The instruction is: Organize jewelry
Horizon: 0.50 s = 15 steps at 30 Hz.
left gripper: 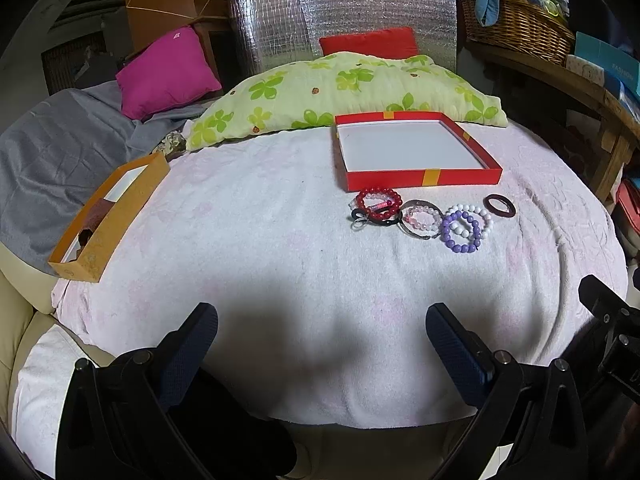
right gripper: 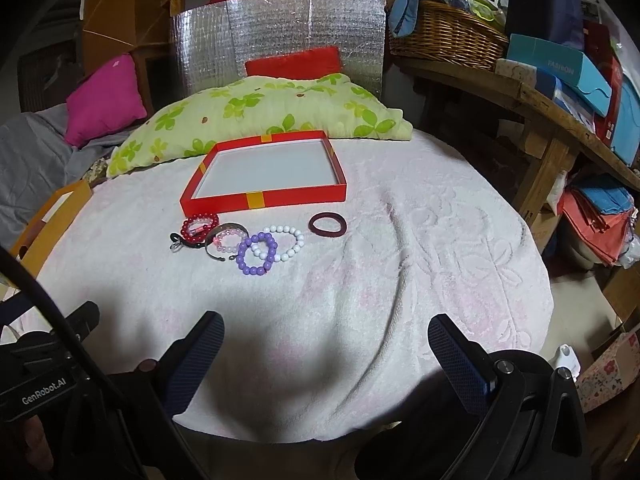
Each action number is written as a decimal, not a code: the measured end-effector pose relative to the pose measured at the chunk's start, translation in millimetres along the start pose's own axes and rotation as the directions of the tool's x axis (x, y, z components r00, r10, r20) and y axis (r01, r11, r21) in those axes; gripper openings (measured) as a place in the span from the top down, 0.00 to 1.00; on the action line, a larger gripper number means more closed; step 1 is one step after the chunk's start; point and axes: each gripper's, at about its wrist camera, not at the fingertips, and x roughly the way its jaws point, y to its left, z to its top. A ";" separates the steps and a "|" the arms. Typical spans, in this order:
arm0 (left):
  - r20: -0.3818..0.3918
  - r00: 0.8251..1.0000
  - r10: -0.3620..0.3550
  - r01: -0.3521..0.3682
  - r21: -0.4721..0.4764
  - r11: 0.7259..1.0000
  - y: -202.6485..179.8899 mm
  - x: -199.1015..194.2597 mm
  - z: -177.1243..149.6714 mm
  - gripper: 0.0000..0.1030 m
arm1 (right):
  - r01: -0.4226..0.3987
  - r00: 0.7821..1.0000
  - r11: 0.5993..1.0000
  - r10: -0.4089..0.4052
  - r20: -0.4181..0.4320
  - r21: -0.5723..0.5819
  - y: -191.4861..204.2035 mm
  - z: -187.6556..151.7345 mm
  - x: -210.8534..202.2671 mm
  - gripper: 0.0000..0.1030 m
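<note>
Grippers (left gripper: 322, 344) (right gripper: 326, 354) well short of bracelets (left gripper: 424, 218)

A white-pink towel (left gripper: 248, 248) covers the tabletop. On it lie a shallow red box (left gripper: 416, 178), a red bead bracelet (left gripper: 379, 200), a purple bead bracelet (left gripper: 461, 232), a white bead bracelet (left gripper: 482, 216) and a dark ring (left gripper: 499, 204), with a floral pillow (left gripper: 340, 92) behind the box and an orange box (left gripper: 108, 216) at the left edge

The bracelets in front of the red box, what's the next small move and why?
Probably reach the right gripper forward to the dark red ring. It lies apart from the tangled bracelets, so it looks easiest to lift cleanly into the red box, which has nothing in it yet. Both grippers are open and hold nothing; the left gripper also hangs back.
</note>
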 end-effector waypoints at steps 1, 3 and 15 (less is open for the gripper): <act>0.000 1.000 -0.001 0.001 0.000 1.000 0.0 0.0 0.1 0.00 | -0.001 1.000 1.000 0.001 0.000 0.000 0.3 0.0 0.1 0.00; -0.003 1.000 0.000 0.000 0.001 1.000 -0.2 0.4 0.0 0.00 | -0.002 1.000 1.000 0.002 -0.002 0.000 0.5 -0.3 0.7 0.00; -0.011 1.000 -0.003 0.003 0.002 1.000 -0.3 2.2 0.9 0.00 | -0.005 1.000 1.000 0.005 -0.011 0.002 0.2 0.0 4.4 0.00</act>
